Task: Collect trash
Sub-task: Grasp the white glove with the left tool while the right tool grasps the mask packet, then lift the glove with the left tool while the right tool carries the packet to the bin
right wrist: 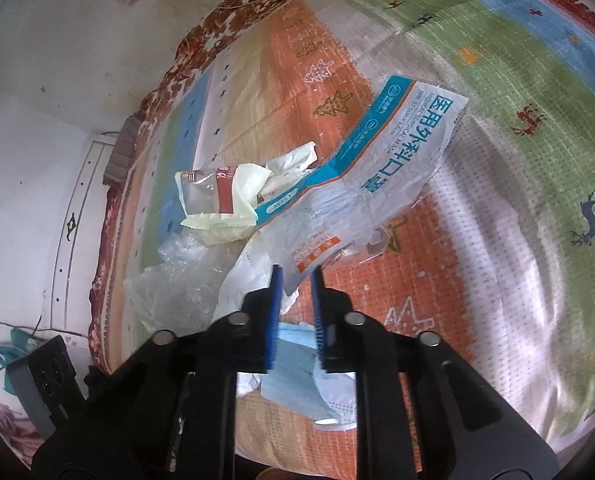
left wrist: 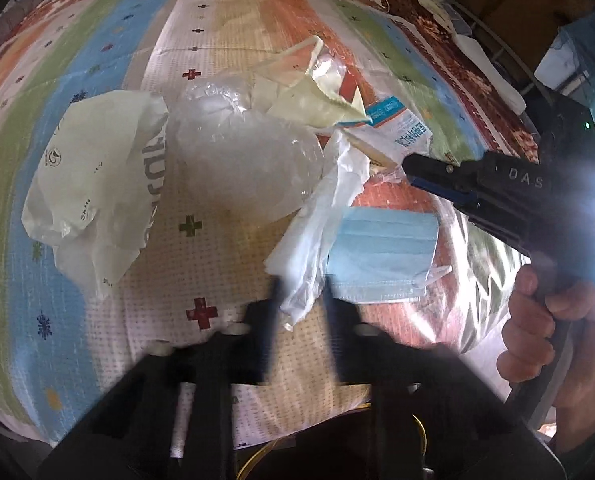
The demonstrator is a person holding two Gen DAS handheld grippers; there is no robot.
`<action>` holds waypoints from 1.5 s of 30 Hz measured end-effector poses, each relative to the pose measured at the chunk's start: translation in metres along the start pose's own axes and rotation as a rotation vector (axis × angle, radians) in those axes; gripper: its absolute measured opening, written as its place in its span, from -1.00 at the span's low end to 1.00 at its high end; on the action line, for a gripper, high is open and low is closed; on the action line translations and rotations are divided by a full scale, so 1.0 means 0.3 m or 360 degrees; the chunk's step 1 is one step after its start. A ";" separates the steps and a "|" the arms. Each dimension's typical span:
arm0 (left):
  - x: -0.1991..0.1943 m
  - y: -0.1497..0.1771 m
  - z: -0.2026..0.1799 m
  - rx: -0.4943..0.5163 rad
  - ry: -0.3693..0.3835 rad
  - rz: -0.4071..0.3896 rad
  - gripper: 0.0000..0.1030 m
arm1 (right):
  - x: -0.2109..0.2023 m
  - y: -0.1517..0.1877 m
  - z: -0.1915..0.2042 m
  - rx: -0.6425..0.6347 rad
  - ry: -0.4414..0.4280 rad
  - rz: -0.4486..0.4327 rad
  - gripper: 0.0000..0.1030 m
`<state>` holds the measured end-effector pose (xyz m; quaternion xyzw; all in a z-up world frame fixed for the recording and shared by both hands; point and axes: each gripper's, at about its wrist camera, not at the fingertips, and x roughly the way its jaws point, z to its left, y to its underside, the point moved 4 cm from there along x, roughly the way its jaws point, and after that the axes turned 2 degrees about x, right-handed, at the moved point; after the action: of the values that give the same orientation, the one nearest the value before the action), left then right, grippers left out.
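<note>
My left gripper [left wrist: 299,300] is motion-blurred, but its jaws look pinched on the thin white plastic film [left wrist: 321,216] at the near edge of the trash pile on the striped, cross-patterned blanket [left wrist: 97,32]. My right gripper [right wrist: 296,280] has its blue pads clamping the near corner of the surgical mask wrapper [right wrist: 381,168], which reads "MEDICAL SURGICAL MASK" beside large Chinese characters. The blue face mask [left wrist: 381,260] is half buried under film, the white bag [left wrist: 93,184] print is folded and unreadable, and the right gripper's body reads "DAS".
</note>
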<state>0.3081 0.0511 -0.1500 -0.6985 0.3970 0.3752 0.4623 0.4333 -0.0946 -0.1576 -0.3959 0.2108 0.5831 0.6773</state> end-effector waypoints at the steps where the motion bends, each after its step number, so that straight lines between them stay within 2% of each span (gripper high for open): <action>1: 0.000 -0.003 -0.002 -0.0002 0.0000 0.0000 -0.97 | -0.003 0.002 -0.003 -0.0003 0.0007 0.0000 -0.87; 6: -0.024 -0.009 -0.036 0.0040 0.0029 -0.0013 -0.99 | -0.013 -0.001 0.005 -0.0033 0.0030 -0.0009 -0.99; 16: -0.097 -0.035 -0.040 -0.0041 0.0074 -0.0012 -1.00 | -0.099 0.019 0.062 -0.0182 0.0123 -0.0058 -1.00; 25: -0.167 -0.025 -0.066 -0.0012 0.0083 -0.0038 -1.00 | -0.175 0.059 0.085 -0.0304 0.0222 -0.0086 -1.00; 34: -0.246 -0.027 -0.093 -0.0016 0.0126 -0.0090 -1.00 | -0.270 0.092 0.105 -0.0443 0.0389 -0.0152 -1.00; 40: -0.311 -0.010 -0.113 -0.0031 0.0191 -0.0135 -1.00 | -0.327 0.128 0.152 -0.0513 0.0404 -0.0159 -1.00; 45: -0.365 0.005 -0.118 -0.0034 0.0220 -0.0176 -1.00 | -0.389 0.199 0.206 -0.0633 0.0399 -0.0171 -1.00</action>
<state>0.2682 0.0401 -0.0424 -0.7485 0.3848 0.3042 0.4463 0.3382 -0.1184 -0.0508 -0.6014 0.1531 0.5226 0.5846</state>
